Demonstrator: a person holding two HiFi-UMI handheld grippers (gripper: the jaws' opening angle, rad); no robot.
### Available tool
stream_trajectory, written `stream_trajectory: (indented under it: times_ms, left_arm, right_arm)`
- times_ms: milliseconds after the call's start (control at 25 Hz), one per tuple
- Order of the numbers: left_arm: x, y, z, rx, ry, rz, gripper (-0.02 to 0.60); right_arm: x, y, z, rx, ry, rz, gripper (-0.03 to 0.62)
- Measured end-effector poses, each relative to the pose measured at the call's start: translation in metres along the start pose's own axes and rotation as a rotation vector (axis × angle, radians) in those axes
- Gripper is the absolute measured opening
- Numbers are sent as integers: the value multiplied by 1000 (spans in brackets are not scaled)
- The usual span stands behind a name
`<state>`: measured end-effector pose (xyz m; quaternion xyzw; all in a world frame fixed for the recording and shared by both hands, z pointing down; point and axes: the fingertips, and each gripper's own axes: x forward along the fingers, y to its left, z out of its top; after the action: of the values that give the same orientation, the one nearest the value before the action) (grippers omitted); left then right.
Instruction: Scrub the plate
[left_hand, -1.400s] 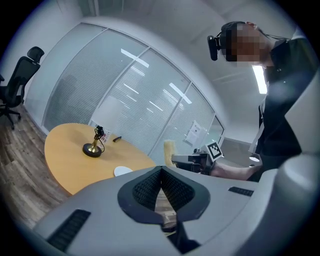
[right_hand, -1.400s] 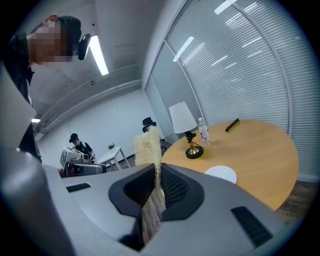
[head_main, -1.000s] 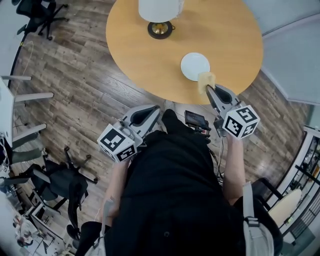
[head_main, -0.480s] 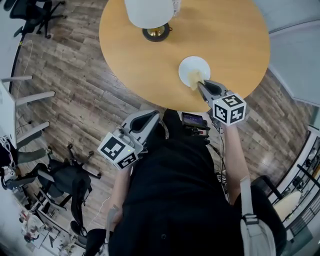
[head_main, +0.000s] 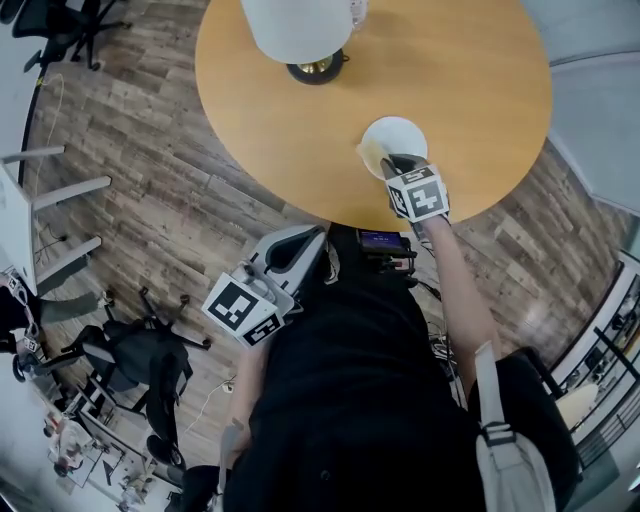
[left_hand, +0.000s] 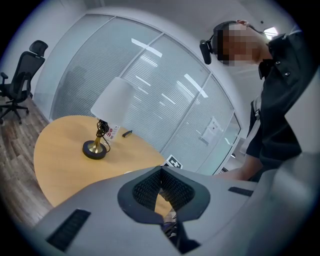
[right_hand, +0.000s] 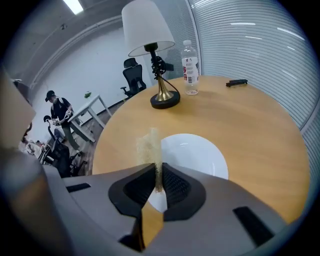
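Observation:
A white plate (head_main: 397, 134) lies near the front edge of the round wooden table (head_main: 300, 110). My right gripper (head_main: 388, 162) is shut on a yellow sponge (head_main: 372, 155), which hangs over the plate's near left rim. In the right gripper view the sponge (right_hand: 149, 148) stands upright between the pads, with the plate (right_hand: 197, 152) just beyond it. I cannot tell if the sponge touches the plate. My left gripper (head_main: 312, 234) stays off the table by the person's waist, jaws shut with nothing in them. The left gripper view shows its tips (left_hand: 161, 172) closed.
A lamp with a white shade (head_main: 298, 28) and brass base (right_hand: 164, 100) stands at the table's far side. Beside it are a water bottle (right_hand: 190, 67) and a small black object (right_hand: 236, 82). Office chairs (head_main: 150, 350) stand on the wood floor to the left. A person (right_hand: 60, 112) is far off.
My right gripper has carried the sponge forward and left, from beyond the table edge onto the plate's near rim. The left gripper has barely moved.

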<state>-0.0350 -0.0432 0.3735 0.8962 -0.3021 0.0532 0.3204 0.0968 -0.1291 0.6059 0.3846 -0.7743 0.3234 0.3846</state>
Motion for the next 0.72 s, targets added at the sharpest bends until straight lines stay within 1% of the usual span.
stream_trajectory:
  times_ms: [160,360,560,720]
  left_arm:
    - [3,1,0,-8,8,3,12]
    - [7,7,0,-12,7,14,12]
    - [7,11,1,-15,1,24,12]
    - [8,12,2,-15,-1,26,12]
  right_arm:
    - [11,4,6,-31,26,-7,29]
    - [25,-9,15,-35,37,-22,29]
    - [29,-30,25,-15,41,-53,29]
    - [26,-50,28,23,40,-80,29]
